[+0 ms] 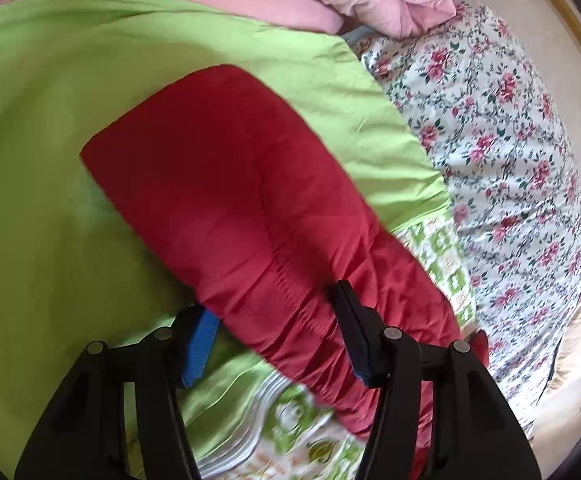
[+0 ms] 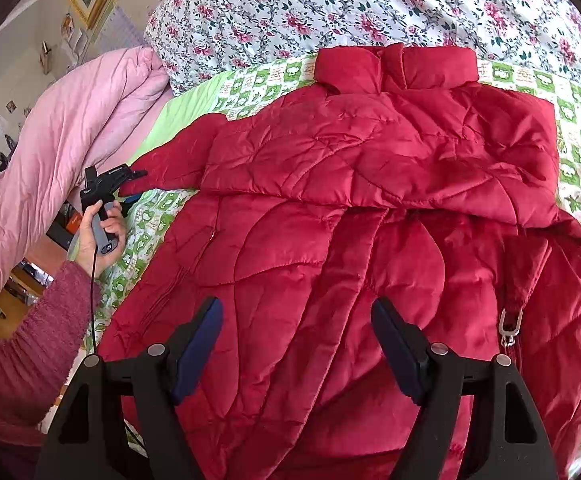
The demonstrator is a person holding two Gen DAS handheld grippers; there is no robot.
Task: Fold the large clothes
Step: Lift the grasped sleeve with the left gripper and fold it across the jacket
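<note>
A red quilted jacket [image 2: 370,208] lies spread on the bed, collar at the far side, zipper pull at the right. Its left sleeve [image 1: 242,184] stretches out over a green sheet [image 1: 50,160]. My left gripper [image 1: 274,320] has its jaws on either side of the sleeve's elastic cuff, one finger under and one over the fabric; how tightly it grips is unclear. It also shows in the right wrist view [image 2: 130,178], held by a hand at the sleeve end. My right gripper [image 2: 296,344] is open and empty above the jacket's lower body.
A floral duvet [image 2: 370,8] lies behind the jacket's collar. A pink quilt [image 2: 58,140] is bunched at the left. A green-and-white patterned sheet [image 2: 578,152] lies under the jacket. The person's arm in a maroon sleeve [image 2: 30,340] is at the lower left.
</note>
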